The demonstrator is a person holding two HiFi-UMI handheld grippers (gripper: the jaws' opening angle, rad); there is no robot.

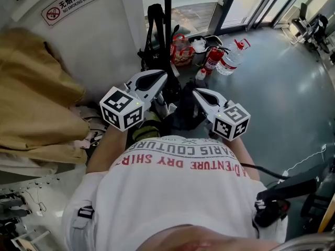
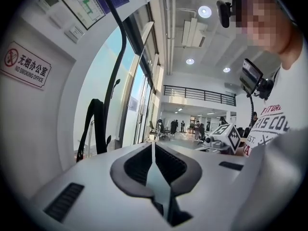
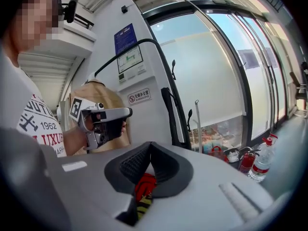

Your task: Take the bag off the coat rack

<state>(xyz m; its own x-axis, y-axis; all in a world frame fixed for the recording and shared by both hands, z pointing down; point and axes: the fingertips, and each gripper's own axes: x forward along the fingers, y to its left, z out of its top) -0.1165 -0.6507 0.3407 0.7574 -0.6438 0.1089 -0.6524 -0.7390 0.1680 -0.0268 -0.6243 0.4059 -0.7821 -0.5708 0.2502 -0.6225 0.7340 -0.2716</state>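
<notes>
A black bag (image 1: pixel 153 33) hangs by its long straps on the black coat rack pole (image 1: pixel 168 14) against the white wall. The same bag (image 2: pixel 97 124) shows in the left gripper view, and the bag (image 3: pixel 171 114) also appears in the right gripper view. My left gripper (image 1: pixel 159 76) is held short of the rack, its pads (image 2: pixel 153 146) closed together with nothing between them. My right gripper (image 1: pixel 198 93) sits beside it, pads (image 3: pixel 150 146) meeting at the tips. Something red and yellow-black shows low behind them; I cannot tell what. Neither gripper touches the bag.
A tan coat (image 1: pixel 36 98) lies at the left. At the rack's foot stand a red fire extinguisher (image 1: pixel 212 59), a water bottle (image 1: pixel 230 60) and a basket of items (image 1: pixel 180 48). A dark bundle (image 1: pixel 183 114) sits below the grippers. Grey floor (image 1: pixel 282 98) spreads right.
</notes>
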